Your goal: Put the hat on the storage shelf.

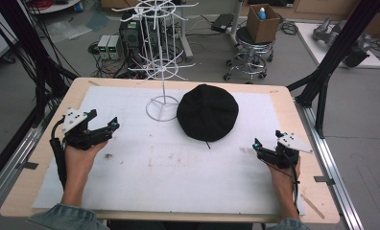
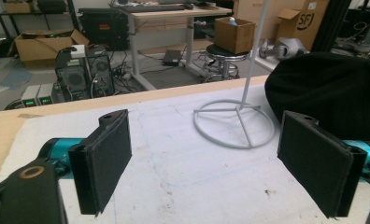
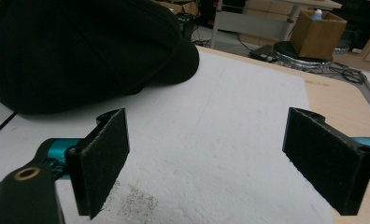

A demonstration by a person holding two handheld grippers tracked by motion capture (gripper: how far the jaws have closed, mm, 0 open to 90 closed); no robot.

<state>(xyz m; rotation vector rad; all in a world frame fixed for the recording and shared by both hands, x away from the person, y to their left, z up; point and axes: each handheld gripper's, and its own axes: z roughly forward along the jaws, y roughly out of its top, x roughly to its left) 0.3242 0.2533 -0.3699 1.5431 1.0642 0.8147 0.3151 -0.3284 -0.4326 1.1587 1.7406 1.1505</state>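
black cap (image 1: pixel 207 112) mid-mat, wire stand (image 1: pixel 162 62) beside

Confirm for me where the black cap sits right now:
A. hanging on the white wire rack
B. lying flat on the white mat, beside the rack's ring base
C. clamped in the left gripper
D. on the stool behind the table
B: the black cap lies on the white mat right next to the rack's ring base, and both grippers are open and empty.

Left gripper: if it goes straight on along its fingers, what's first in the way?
Likely the ring base of the white wire stand, dead ahead of the open left gripper. The black cap sits off to one side; depth is unclear.
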